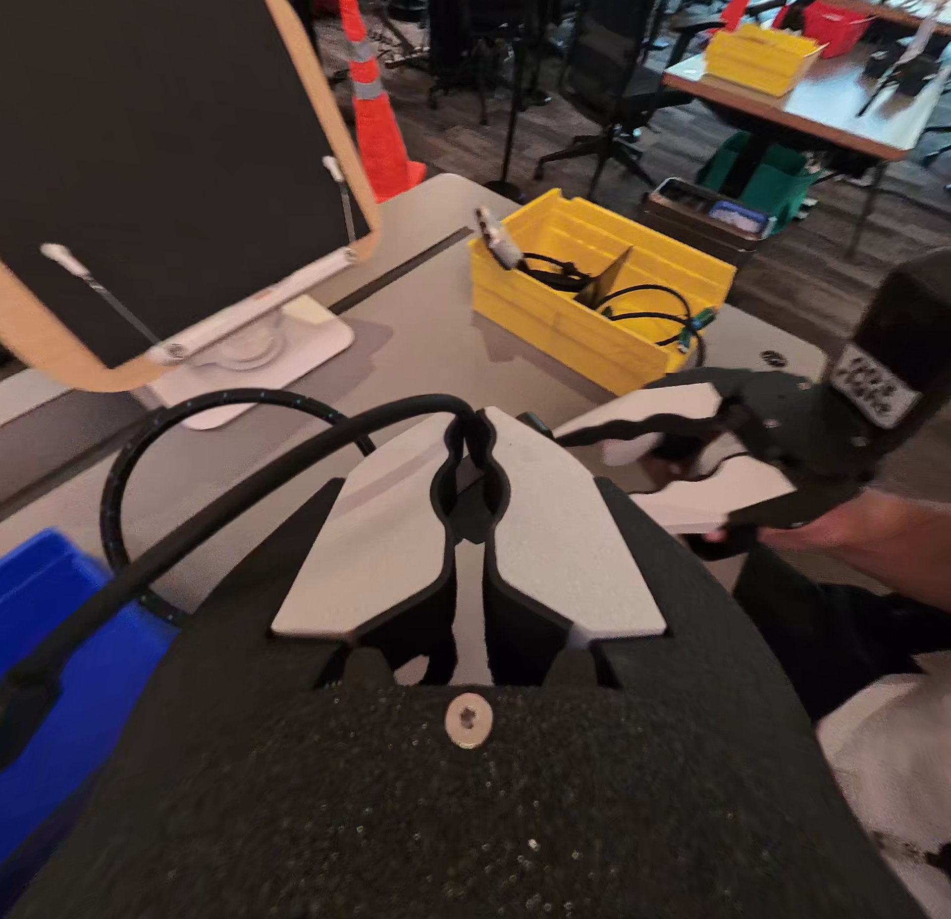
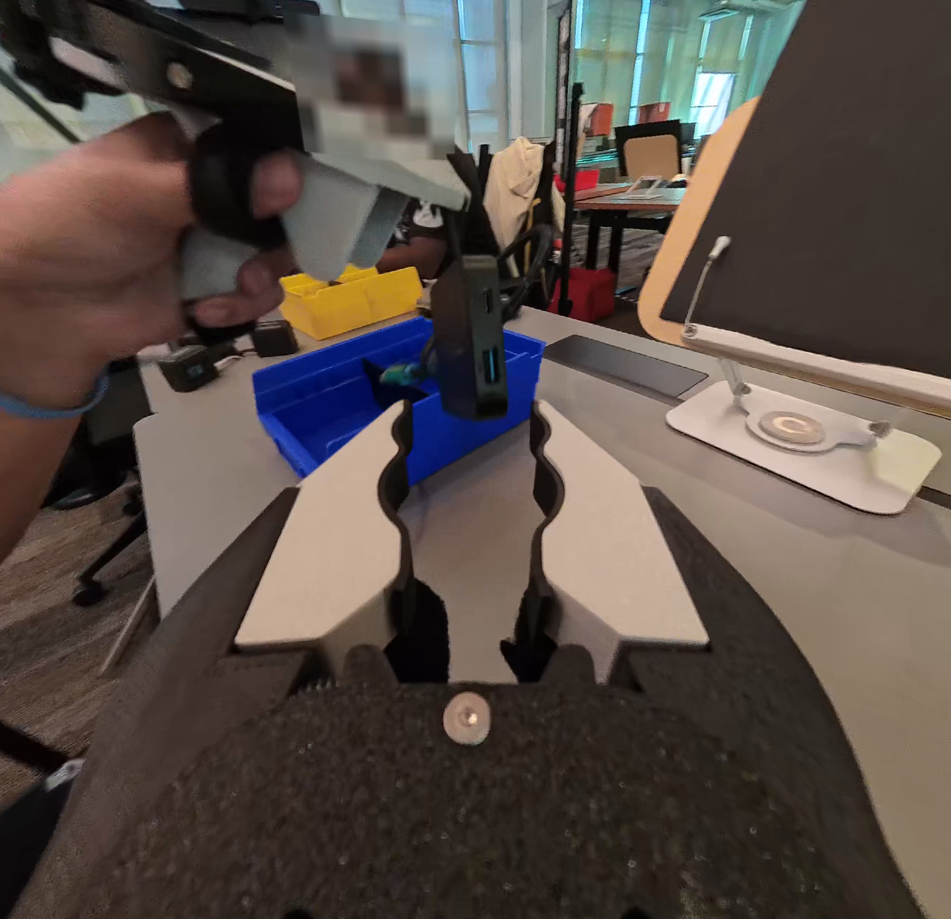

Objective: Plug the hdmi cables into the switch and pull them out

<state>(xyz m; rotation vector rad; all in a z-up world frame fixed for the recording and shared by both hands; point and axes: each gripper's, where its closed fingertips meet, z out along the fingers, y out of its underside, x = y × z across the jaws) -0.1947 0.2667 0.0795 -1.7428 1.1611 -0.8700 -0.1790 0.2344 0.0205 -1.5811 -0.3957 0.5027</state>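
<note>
Above the blue bin [image 2: 360, 405], which sits on the grey bench [image 2: 720, 560] left of the white stand [image 2: 803, 452], the black switch [image 2: 471, 338] hangs upright from the left hand-held gripper [image 1: 471, 434], whose fingers are pressed together on the neck of the switch where its black cable [image 1: 216, 503] leaves and loops back toward the bin. Just this side of the bin, the right hand-held gripper [image 2: 471, 416] is spread and carries nothing, its fingertips just beneath the switch. No hdmi plug is in its grasp; cables lie in the yellow bin [image 1: 592, 297] farther off. To do the step well, I judge the left should keep the switch steady with its ports facing the right, while the right fetches a plug and squares it to a port.
</note>
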